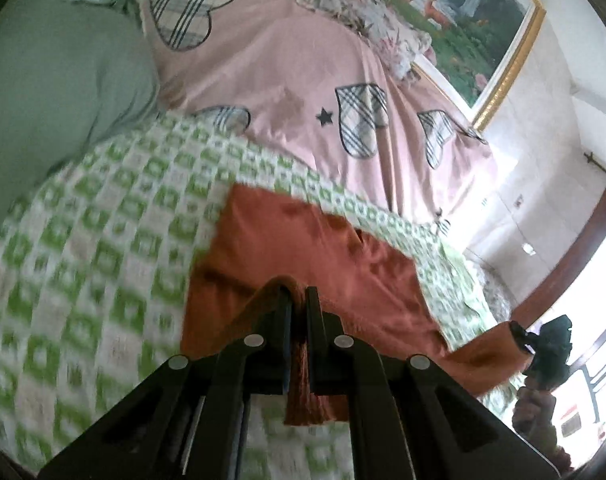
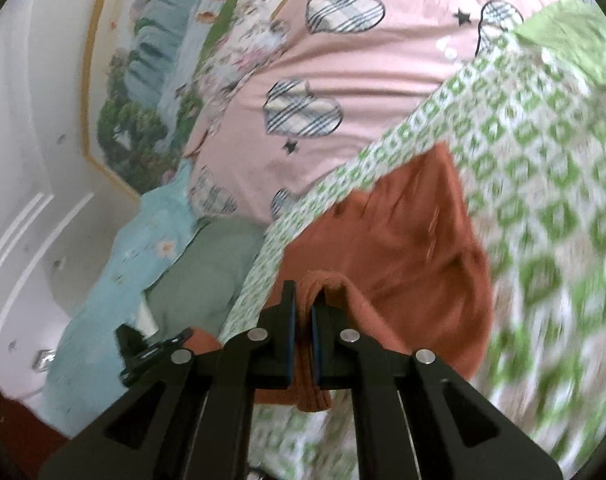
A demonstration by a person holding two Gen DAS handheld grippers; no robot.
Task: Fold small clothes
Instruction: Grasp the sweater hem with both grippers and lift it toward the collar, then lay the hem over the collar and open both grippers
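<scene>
Left wrist view. Inventory as held:

Item 1, my left gripper [image 1: 299,300]: jaws closed on a bunched edge of the rust-orange garment [image 1: 303,248]. A ribbed hem hangs through the jaws toward 6 o'clock. I pinch here, I judge, so one corner can be carried over the rest.

Item 2, the rust-orange garment: its body lies spread on the green-and-white checked blanket [image 1: 103,220], running from the jaws up toward 12 o'clock. A band of it stretches out to 4 o'clock, where it meets my right gripper [image 1: 521,338], seen small at the frame edge.

Item 3, my right gripper [image 2: 303,300], right wrist view: jaws likewise clamped on a fold of the garment [image 2: 403,240], ribbed edge dangling toward 6 o'clock. Two grips on one edge keep it taut and level, which a clean fold needs. My left gripper [image 2: 137,354] shows at 8 o'clock, cloth trailing to it.

Item 4, the checked blanket [image 2: 543,200]: serves as the folding surface; it covers the pink heart-print bedcover [image 1: 303,72], which lies beyond at 12 o'clock.

Item 5, sage-green cushion [image 1: 55,92] at 10 o'clock, well apart from the work.

Condition: blurred in both views; fine seams not legible.
</scene>
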